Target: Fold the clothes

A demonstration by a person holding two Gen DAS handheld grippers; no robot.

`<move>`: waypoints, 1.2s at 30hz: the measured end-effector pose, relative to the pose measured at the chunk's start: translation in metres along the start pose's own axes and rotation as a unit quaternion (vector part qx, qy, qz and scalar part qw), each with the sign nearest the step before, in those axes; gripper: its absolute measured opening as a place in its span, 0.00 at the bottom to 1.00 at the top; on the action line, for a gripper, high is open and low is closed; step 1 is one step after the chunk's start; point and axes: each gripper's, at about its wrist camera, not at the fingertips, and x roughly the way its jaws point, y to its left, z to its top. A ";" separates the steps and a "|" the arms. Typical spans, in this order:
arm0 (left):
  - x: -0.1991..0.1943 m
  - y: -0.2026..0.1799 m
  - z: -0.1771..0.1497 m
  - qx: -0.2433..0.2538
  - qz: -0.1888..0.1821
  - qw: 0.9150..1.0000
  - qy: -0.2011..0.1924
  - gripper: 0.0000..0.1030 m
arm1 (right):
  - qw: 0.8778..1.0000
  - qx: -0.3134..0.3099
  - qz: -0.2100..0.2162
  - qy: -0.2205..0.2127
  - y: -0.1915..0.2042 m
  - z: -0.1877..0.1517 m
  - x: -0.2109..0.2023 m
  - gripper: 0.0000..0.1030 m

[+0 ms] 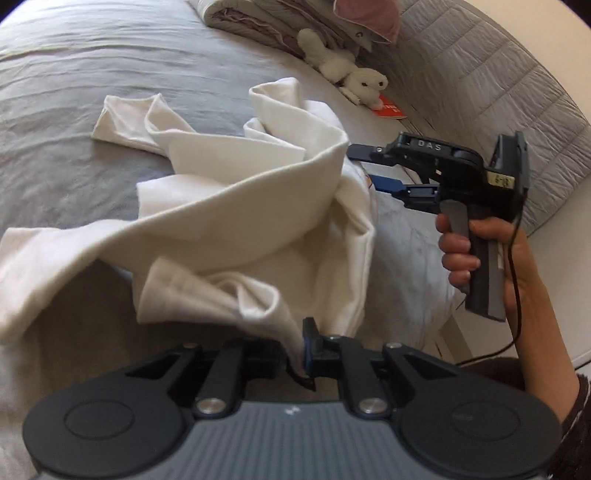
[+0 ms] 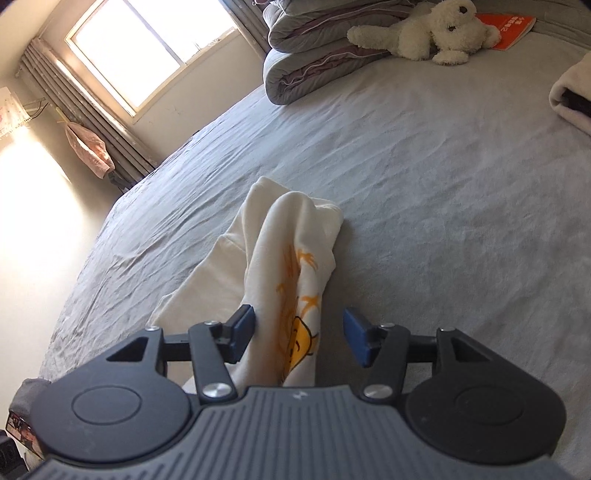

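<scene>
A cream-white garment (image 1: 236,206) is lying crumpled on the grey bed (image 1: 74,74), part of it lifted in loose folds. The left tongs (image 1: 301,354) are sitting at the near edge of the cloth, their two blue-padded fingers drawn together and pinching a thin fold of the garment between them. The cloth is rising from that pinch toward the middle of the bed, where one sleeve (image 1: 122,122) is lying flat.

The right tongs (image 2: 299,332) are standing apart, their blue pads (image 2: 356,336) well separated. A ridge of the garment (image 2: 284,266), bearing a yellow and orange cartoon print (image 2: 301,332), is passing between them. The left pad is sitting against the cloth; the right pad is clear of it, so nothing is being squeezed. In the left wrist view, a person's hand (image 1: 480,258) is wrapping the grey handle of the right tongs (image 1: 364,166) on the far side of the garment.

At the head of the bed a white plush toy (image 2: 424,33) is lying beside a stack of folded grey bedding (image 2: 314,48) and an orange booklet (image 2: 513,27)
</scene>
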 end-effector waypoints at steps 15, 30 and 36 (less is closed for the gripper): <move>-0.068 -0.026 0.017 0.049 0.000 0.994 -0.093 0.75 | 0.999 0.045 0.020 -0.004 -0.001 0.011 0.000 0.56; -0.003 -0.050 0.052 0.045 0.051 0.986 -0.154 0.61 | 0.998 0.059 0.014 0.002 0.000 0.009 0.003 0.56; 0.017 -0.051 0.057 0.052 0.083 0.983 -0.156 0.19 | 0.998 0.068 0.007 0.005 0.000 0.007 0.008 0.56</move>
